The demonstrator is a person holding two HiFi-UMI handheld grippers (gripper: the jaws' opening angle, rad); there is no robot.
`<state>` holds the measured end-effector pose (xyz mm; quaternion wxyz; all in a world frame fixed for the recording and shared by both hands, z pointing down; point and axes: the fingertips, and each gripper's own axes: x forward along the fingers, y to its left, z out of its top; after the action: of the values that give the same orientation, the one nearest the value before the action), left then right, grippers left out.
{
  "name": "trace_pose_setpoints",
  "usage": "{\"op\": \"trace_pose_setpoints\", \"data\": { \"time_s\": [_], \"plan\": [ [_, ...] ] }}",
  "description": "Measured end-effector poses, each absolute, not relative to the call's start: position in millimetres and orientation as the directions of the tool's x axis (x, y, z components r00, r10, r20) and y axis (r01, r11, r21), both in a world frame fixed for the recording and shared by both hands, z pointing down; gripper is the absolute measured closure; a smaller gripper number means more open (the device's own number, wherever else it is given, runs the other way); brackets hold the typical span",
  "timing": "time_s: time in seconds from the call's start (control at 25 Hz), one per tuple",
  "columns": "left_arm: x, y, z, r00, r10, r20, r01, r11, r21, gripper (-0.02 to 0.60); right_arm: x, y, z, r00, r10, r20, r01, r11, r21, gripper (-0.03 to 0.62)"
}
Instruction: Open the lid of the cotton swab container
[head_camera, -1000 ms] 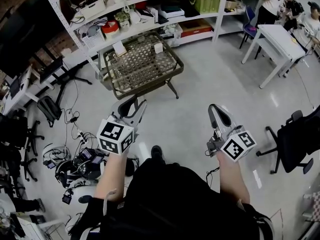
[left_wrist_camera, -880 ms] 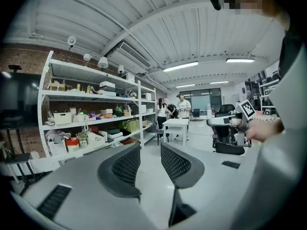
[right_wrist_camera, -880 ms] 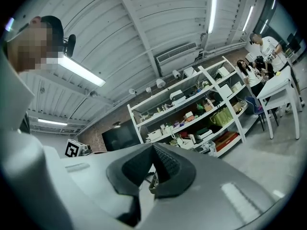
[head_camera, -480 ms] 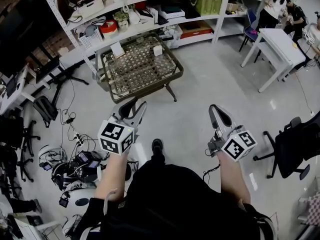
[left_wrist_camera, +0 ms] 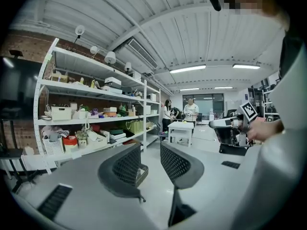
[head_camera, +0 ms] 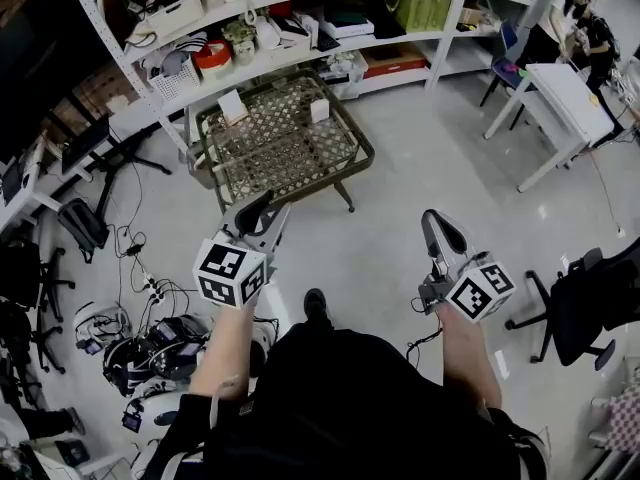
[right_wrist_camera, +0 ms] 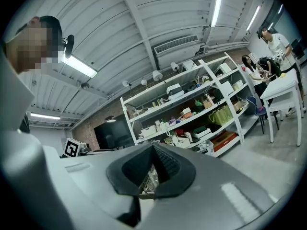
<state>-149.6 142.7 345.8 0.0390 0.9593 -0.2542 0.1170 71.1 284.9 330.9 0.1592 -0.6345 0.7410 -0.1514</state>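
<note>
A white shelving unit (head_camera: 395, 36) runs along the far wall, crowded with boxes, a white basket (head_camera: 172, 13), a red-and-white round tub (head_camera: 212, 56) and a green bag (head_camera: 415, 8). In front of it a low wicker bench (head_camera: 285, 143) on a dark metal frame stands on the pale grey floor (head_camera: 430, 158). At the right is a white bench (head_camera: 565, 93), with 1 person (head_camera: 578, 8) beside its far end. A black office chair (head_camera: 590, 303) stands nearer. On the left, a dark backpack (head_camera: 85, 226) and tangled cables (head_camera: 150, 288) lie beside a heap of gear (head_camera: 160, 338).

White items (head_camera: 318, 109) on wicker table (head_camera: 285, 150), too small to identify
</note>
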Motion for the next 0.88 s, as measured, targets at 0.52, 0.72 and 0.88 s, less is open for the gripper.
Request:
{"op": "trace_pose_setpoints", "data": {
  "time_s": [0.52,0.72,0.88],
  "plan": [
    [-158.4,42.4,356.6,0.870,-0.434,0.236,-0.460,-0.885,0.069,0.453,44.1,170.9,320.8,-0.157,-0.988,0.000,-0.905,0.144,-0.401,0.585],
    [-170.6,14.5,362.3,0.867,-0.441,0.230,-0.469,-0.879,0.082,0.453,34.1,141.7,321.6,-0.161,-0.987,0.009,-0.906,0.144,-0.398,0.585],
    [-176.3,1.5,367.4,0.865,-0.442,0.236,-0.473,-0.877,0.090,0.453,27.7,124.1,324.4,-0.172,-0.985,0.016,-0.903,0.151,-0.401,0.585]
  ]
}}
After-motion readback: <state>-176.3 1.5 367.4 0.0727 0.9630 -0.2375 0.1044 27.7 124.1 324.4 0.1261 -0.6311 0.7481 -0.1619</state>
